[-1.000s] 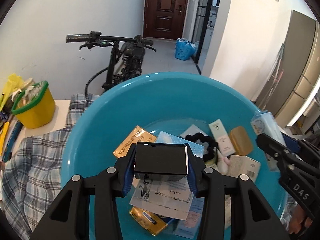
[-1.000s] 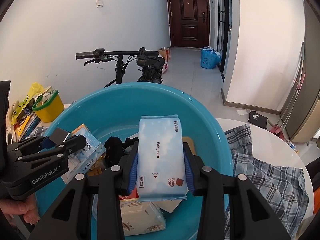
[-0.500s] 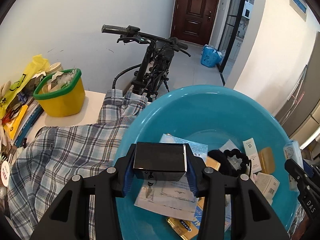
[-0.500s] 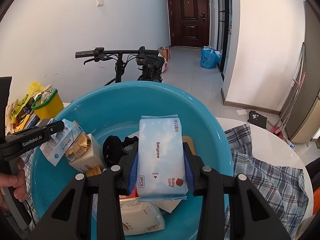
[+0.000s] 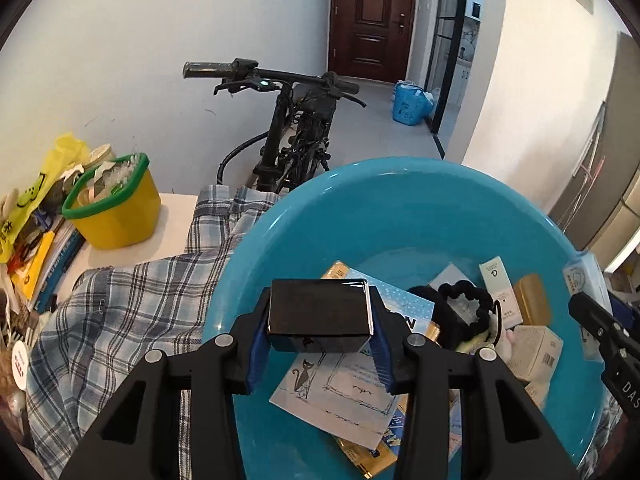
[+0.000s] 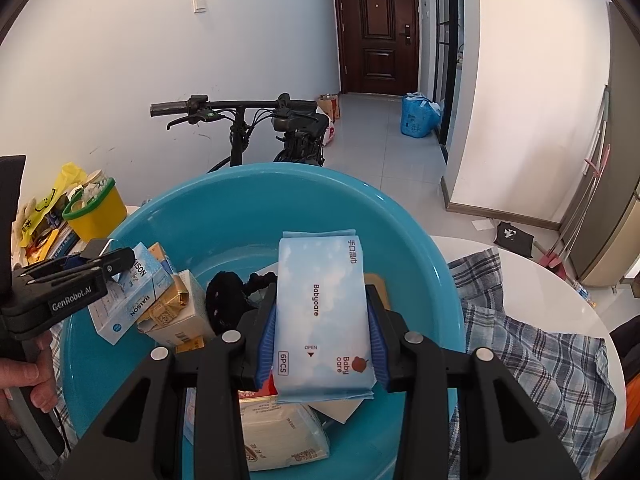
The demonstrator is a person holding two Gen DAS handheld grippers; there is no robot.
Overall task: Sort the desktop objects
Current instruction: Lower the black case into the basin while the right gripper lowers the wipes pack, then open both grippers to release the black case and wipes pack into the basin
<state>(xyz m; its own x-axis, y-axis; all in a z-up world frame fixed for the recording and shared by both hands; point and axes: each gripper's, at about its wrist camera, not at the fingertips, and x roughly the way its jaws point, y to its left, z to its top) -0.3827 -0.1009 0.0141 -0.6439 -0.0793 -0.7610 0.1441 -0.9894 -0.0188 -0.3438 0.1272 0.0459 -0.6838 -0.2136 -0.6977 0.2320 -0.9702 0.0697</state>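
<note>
- White walls, a dark brown door (image 6: 376, 32) and a pale tiled floor form the background; a black bicycle (image 5: 296, 128) stands just behind the table in both views.
- Only the right wrist view shows the round white table (image 6: 560, 288) on its right side, with plaid cloth (image 6: 536, 360) draped over it; the left wrist view shows the same plaid cloth (image 5: 120, 320) on the table's left side.
- The blue basin (image 5: 400, 200) sits on the cloth in the middle of the table, holding boxes, packets and a black scrunchie (image 5: 464, 312).
- A yellow bin with a green rim (image 5: 116, 208) stands at the table's far left edge, beside stacked books and a yellow bag.
- The right gripper (image 6: 322, 344) is clamped on a pale blue Babycare wipes packet (image 6: 322, 312), held above the basin's near side.
- The left gripper (image 5: 318, 332) is clamped on a glossy black box (image 5: 318, 310), held over the basin's left rim.
- Only the right wrist view shows the left hand (image 6: 28, 376) wrapped round its handle, and a RAISON box (image 6: 128, 296) leaning on a tan box near the basin's left wall.
- Only the left wrist view shows a cat-printed sheet (image 5: 340, 392) lying flat in the basin under the black box.
</note>
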